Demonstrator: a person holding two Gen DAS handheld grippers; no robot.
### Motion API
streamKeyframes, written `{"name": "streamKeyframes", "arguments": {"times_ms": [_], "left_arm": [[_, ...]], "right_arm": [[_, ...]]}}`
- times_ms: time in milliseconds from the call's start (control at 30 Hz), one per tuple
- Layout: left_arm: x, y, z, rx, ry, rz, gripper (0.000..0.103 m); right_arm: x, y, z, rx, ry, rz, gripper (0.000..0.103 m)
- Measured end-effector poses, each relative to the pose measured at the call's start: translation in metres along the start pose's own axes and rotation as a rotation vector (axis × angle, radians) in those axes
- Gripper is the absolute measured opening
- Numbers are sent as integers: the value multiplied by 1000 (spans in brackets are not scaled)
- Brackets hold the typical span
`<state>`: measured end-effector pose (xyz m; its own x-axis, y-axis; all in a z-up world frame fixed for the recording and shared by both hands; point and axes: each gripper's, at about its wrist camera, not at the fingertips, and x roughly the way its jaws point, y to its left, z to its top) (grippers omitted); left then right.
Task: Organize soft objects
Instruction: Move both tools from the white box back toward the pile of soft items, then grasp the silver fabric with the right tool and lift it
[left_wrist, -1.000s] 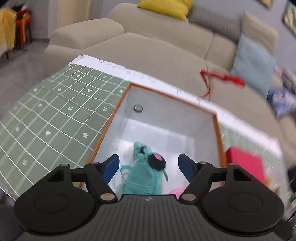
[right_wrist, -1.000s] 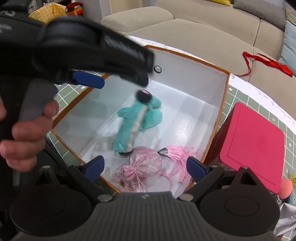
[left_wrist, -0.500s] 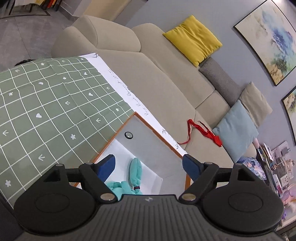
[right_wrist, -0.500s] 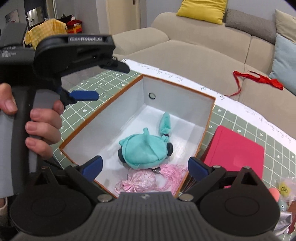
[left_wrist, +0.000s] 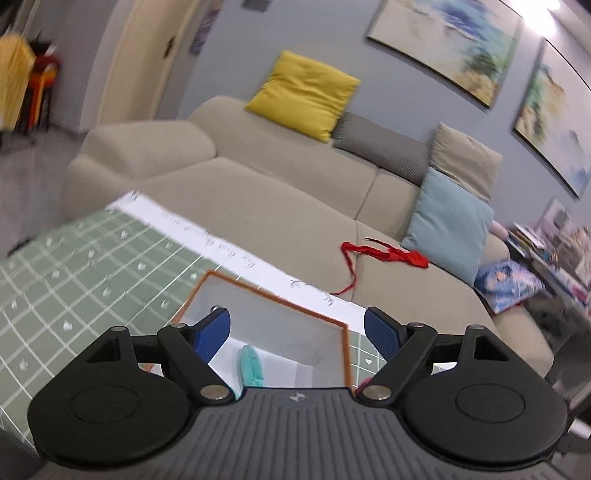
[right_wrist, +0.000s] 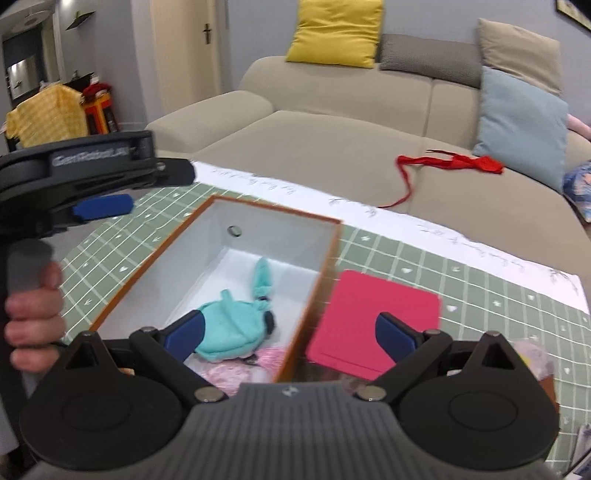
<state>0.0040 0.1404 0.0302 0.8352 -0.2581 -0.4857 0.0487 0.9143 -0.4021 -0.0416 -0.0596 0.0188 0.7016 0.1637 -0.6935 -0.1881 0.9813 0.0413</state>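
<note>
Teal plush toy (right_wrist: 229, 328) lies in the white box (right_wrist: 258, 229), a pink pouch (right_wrist: 236, 373) just beside it at the near end — both grippers empty, fingers apart: left gripper (left_wrist: 297, 334) raised over the box, right gripper (right_wrist: 290, 334) above its orange rim — red lid (right_wrist: 373, 321) just right of the box

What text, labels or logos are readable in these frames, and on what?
"GenRobot.AI" (blurred, best reading): side of the black left hand-held gripper.
Small emblem, no letters: ribbed grey body of the right hand-held gripper.
Handwritten script: white border strip of the green checked tablecloth, too blurred to read.
</note>
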Motion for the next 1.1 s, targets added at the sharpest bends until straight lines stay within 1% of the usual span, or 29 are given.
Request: {"name": "streamKeyframes", "arguments": {"times_ms": [100,233,333,400,500,567,700,800,900,967,1000,1033,1100], "left_arm": [[-10,-25,-4,73,-20,-11,96],[-17,-56,-12,197,-19,-77,96],[-19,-80,-24,273,-8,-109,96],[-17,-94,-33,311,7,-140,96],[-11,-118,-55,416,59,-259,96],[-4,-132,-67,453,110,-281,96],[12,-152,-92,501,184,-280,96],[20,-163,-116,537,246,-319,96],[29,-174,-139,579,300,-345,96],[30,-186,-159,654,333,-357,96],[29,-193,-171,710,340,-370,96],[26,-198,-182,764,335,-386,96],[25,-207,-201,826,328,-409,96]], "right_arm": [[-8,-16,-2,23,-6,-30,97],[-12,-47,-7,64,14,-92,97],[-16,-73,-17,82,18,-146,97],[-18,-98,-28,133,25,-186,97],[-15,-139,-41,236,50,-258,97],[-16,-163,-48,283,53,-293,97],[-20,-196,-59,335,50,-284,97],[-16,-222,-67,387,54,-279,97],[0,-249,-78,474,89,-257,97],[7,-269,-92,563,109,-241,96],[12,-277,-97,597,114,-222,96],[17,-283,-103,629,126,-198,95],[28,-289,-111,674,162,-163,92]]}}
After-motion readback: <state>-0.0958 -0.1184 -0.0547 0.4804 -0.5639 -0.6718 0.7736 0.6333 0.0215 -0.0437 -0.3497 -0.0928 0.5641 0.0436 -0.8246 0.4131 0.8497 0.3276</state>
